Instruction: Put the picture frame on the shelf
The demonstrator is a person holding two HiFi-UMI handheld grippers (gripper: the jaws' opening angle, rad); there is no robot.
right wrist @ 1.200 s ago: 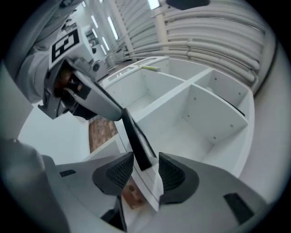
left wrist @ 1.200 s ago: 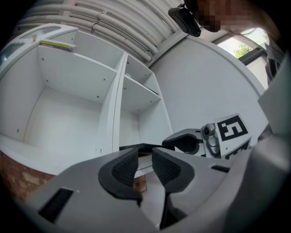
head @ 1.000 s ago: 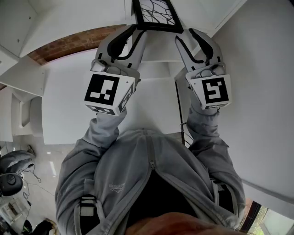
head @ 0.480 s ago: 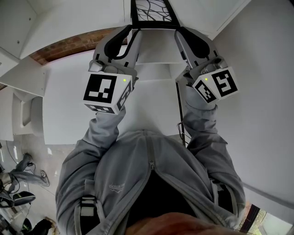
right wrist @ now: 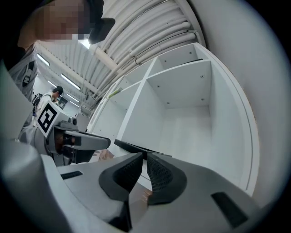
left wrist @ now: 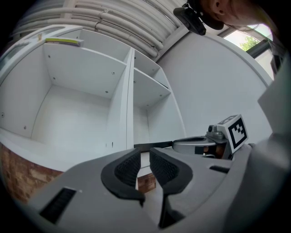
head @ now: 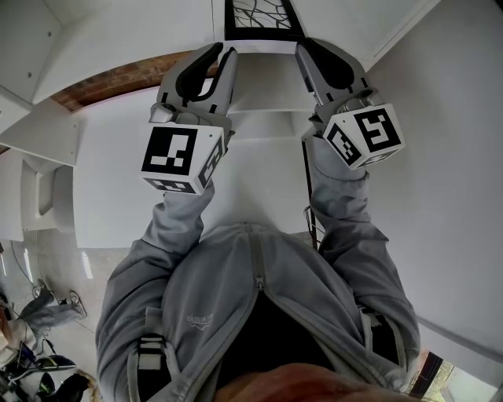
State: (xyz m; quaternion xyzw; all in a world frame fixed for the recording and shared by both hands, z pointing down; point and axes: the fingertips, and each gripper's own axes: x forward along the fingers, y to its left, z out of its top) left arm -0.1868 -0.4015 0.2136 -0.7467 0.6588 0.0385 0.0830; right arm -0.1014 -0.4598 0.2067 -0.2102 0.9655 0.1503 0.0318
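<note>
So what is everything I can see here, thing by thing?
picture frame: one, black with a line pattern, on the white shelf just beyond both grippers.
shelf unit: one, white, open compartments, straight ahead.
brick wall: one strip, red-brown, at the shelf unit's left.
ceiling pipes: several, white, overhead.
strip: one, yellow-green, on top of the shelf unit.
bystander: one, too small for colour, far back.
jacket: one, grey, on the person.
left gripper: one, grey, jaws apart with nothing between them, just been closing.
right gripper: one, grey, jaws just been closing, a slim gap left, nothing between them.
</note>
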